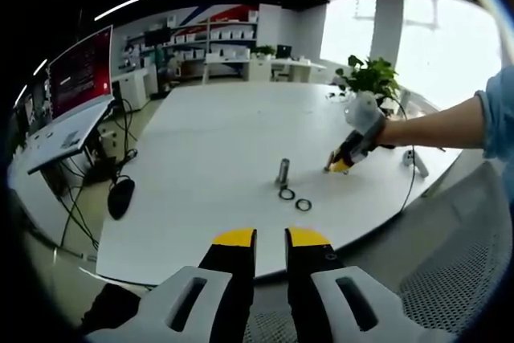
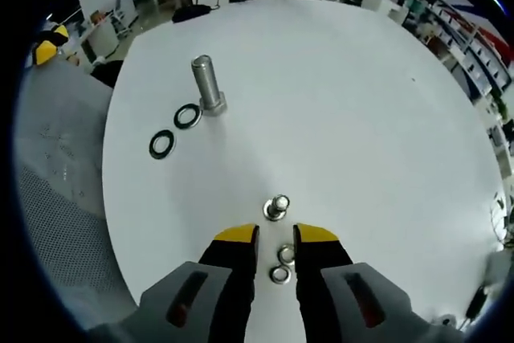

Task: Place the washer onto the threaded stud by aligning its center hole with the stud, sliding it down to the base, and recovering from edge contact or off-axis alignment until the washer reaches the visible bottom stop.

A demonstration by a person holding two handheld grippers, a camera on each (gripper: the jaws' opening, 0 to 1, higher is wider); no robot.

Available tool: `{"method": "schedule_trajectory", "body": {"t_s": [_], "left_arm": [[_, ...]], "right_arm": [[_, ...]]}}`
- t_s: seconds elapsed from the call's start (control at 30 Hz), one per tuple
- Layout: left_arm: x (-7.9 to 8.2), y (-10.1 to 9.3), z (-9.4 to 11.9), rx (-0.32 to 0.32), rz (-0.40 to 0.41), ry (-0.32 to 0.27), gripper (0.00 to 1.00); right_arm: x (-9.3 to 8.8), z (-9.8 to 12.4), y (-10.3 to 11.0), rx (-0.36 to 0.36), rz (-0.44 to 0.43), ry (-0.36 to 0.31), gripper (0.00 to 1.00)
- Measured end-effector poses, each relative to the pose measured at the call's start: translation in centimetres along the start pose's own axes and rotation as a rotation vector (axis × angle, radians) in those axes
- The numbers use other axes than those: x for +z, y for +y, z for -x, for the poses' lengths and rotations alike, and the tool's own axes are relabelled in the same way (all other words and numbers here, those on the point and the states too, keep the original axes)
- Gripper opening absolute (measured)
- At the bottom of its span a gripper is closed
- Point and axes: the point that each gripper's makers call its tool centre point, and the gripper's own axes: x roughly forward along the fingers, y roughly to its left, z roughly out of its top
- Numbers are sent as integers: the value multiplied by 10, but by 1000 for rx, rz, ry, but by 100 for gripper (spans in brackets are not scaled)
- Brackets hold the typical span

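Right tool (image 2: 275, 237) above shiny washers (image 2: 282, 265)

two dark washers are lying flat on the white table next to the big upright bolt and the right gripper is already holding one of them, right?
Not quite: the right gripper holds nothing. In the right gripper view both dark washers lie flat on the white table beside the big upright bolt.

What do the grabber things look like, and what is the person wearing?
Each gripper has two black fingers with yellow tips, on pale grey bodies with slots. The person's arm wears a blue sleeve.
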Motion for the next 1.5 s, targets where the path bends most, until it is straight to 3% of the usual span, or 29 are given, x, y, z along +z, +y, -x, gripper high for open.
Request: {"method": "schedule_trajectory", "body": {"t_s": [0.63, 0.9, 0.93, 1.07, 1.13, 1.23, 1.4, 1.5], "left_arm": [[0, -1, 0, -8, -4, 2, 12], [-1, -1, 0, -8, -5, 3, 12], [-1, -1, 0, -9, -5, 3, 12], [0, -2, 0, -9, -5, 3, 12], [0, -2, 0, -9, -5, 3, 12], [-1, -2, 0, -12, -4, 5, 12], [-1, -2, 0, -12, -6, 7, 12], [-1, -2, 0, -12, -5, 7, 12]], "right_arm": [[-33, 2, 1, 10, -104, 23, 19], [-42, -5, 1, 57, -100, 114, 23], [-38, -6, 0, 57, -83, 94, 23], [-40, -10, -3, 67, -38, 119, 21], [-39, -11, -2, 92, 71, 120, 21], [-38, -12, -4, 96, 13, 128, 21], [-36, -13, -4, 98, 25, 145, 21], [-34, -13, -4, 78, -20, 163, 20]]}}
